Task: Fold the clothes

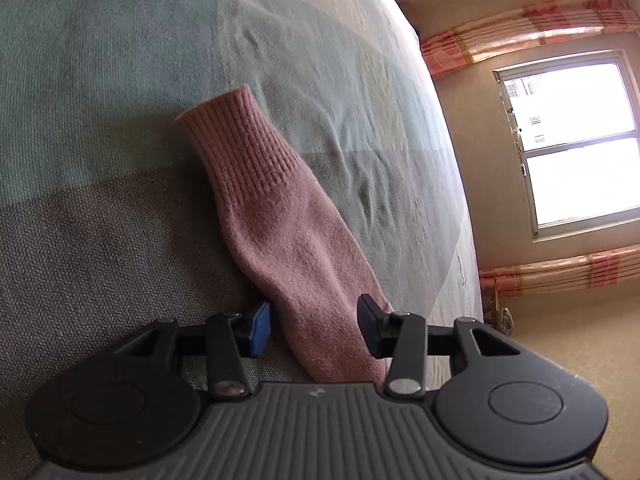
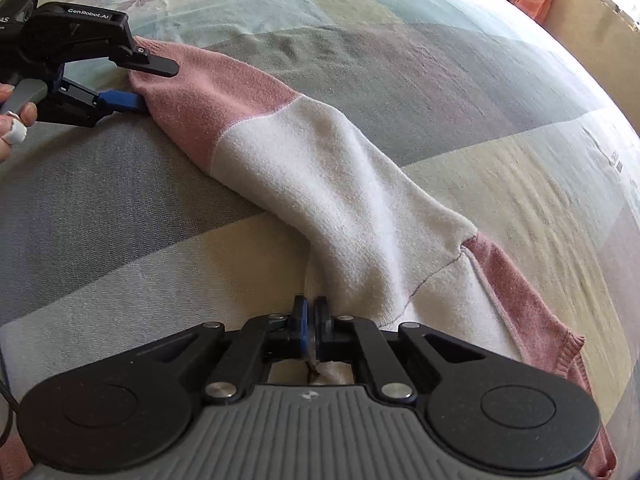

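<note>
Right tool [image 2: 311, 322] pinched on white cloth, probably the sweater [image 2: 332, 184] body, sleeve [image 1: 276, 208] stretching along the bed [image 2: 460, 92] toward 10 o'clock, there straddled near the cuff by the open left tool [image 1: 316, 330], nearer for folding.

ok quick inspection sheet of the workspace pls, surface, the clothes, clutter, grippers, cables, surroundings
surface: bed cover in grey, green and cream blocks, lightly wrinkled.
job's things: pink and white sweater, one sleeve stretched out flat; ribbed pink cuff at its far end.
clutter: nothing seen on the bed apart from the sweater.
grippers: left gripper open, its fingers either side of the pink sleeve; right gripper shut on white sweater fabric near the body.
cables: a dark cord at the left edge of the right wrist view.
surroundings: bright window, pink patterned curtains, beige walls, a shoe on the floor.
</note>
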Action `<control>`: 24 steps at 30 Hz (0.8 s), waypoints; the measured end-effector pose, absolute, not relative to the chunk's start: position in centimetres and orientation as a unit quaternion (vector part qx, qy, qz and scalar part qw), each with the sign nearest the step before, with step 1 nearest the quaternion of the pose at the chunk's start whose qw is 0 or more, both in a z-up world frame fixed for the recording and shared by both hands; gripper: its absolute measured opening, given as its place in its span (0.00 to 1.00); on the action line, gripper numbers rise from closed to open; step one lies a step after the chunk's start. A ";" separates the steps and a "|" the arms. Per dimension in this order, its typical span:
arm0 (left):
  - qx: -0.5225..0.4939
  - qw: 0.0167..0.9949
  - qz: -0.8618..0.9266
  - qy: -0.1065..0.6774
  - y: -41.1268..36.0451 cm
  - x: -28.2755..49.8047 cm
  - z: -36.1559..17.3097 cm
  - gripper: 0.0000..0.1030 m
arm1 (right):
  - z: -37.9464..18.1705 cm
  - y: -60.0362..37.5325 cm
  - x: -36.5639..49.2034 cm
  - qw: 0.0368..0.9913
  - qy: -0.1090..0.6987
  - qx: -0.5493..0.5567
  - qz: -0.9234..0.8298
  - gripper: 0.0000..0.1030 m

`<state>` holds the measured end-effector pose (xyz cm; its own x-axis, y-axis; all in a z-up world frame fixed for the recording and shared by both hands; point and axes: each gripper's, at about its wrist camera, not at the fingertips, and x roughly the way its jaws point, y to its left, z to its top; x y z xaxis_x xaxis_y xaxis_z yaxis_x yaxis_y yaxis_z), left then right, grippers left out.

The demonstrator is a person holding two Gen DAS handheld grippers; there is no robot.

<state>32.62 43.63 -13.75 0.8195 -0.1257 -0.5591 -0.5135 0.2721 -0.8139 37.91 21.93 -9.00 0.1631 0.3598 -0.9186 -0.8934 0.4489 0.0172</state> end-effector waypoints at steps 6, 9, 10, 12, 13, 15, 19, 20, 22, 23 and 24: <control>-0.588 0.755 0.137 0.258 43.8 32.9 -14.0 0.44 | -8.4 21.5 37.1 0.661 0.491 -0.262 0.503 0.02; -0.592 0.754 0.142 0.248 43.8 32.8 -14.2 0.44 | -7.7 22.0 36.1 0.692 0.441 -0.283 0.497 0.10; -0.593 0.753 0.144 0.245 43.9 32.8 -14.2 0.44 | -7.4 22.1 35.8 0.702 0.424 -0.290 0.494 0.10; -0.592 0.754 0.146 0.244 43.9 33.1 -14.2 0.44 | -7.5 23.2 35.1 0.709 0.383 -0.320 0.498 0.10; -0.591 0.755 0.147 0.243 43.9 33.3 -14.2 0.44 | -7.6 23.7 34.8 0.712 0.361 -0.335 0.501 0.11; -0.590 0.755 0.147 0.245 44.0 33.7 -14.2 0.44 | -8.0 24.9 34.1 0.714 0.321 -0.370 0.501 0.12; -0.589 0.755 0.144 0.250 44.1 33.9 -14.1 0.44 | -9.9 26.3 34.8 0.708 0.308 -0.403 0.491 0.13; -0.587 0.756 0.143 0.252 44.1 33.9 -14.1 0.44 | -10.2 26.4 35.0 0.707 0.304 -0.413 0.488 0.13; -0.585 0.757 0.140 0.253 44.2 34.0 -14.1 0.44 | -10.5 26.5 35.2 0.704 0.297 -0.426 0.485 0.13; -0.585 0.757 0.138 0.254 44.2 34.0 -14.2 0.44 | -10.5 26.5 35.2 0.703 0.296 -0.428 0.485 0.13; -0.586 0.757 0.137 0.254 44.3 34.0 -14.3 0.44 | -10.7 26.6 35.2 0.700 0.297 -0.434 0.483 0.14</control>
<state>33.95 44.26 -14.26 0.8334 -0.0894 -0.5453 -0.5053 0.2761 -0.8176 35.15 26.61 -10.72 0.3570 0.4188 -0.8350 -0.9341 0.1556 -0.3213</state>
